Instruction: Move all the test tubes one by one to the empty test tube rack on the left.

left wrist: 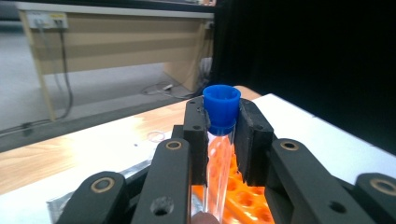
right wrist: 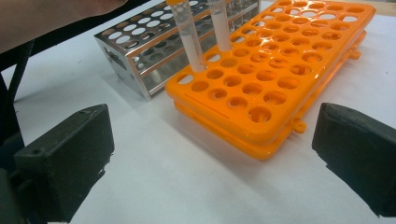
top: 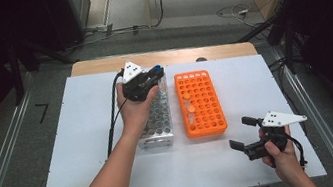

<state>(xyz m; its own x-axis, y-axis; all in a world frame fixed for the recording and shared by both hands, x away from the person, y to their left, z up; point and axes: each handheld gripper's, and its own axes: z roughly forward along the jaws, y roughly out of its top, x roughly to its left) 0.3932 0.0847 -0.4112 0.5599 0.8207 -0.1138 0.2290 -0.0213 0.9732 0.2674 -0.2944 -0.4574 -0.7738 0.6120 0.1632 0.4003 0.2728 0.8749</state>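
Two racks sit side by side on the white table (top: pixel 87 151): a metal rack (top: pixel 157 120) and an orange rack (top: pixel 200 102). Above the metal rack's far end, the left gripper (top: pixel 153 75) clamps a clear tube (left wrist: pixel 218 163) just under its blue cap (left wrist: pixel 222 107). The right gripper (top: pixel 242 134) rests near the orange rack, jaws wide with nothing between them. Two tubes (right wrist: pixel 205 35), probably capped, stand in the orange rack.
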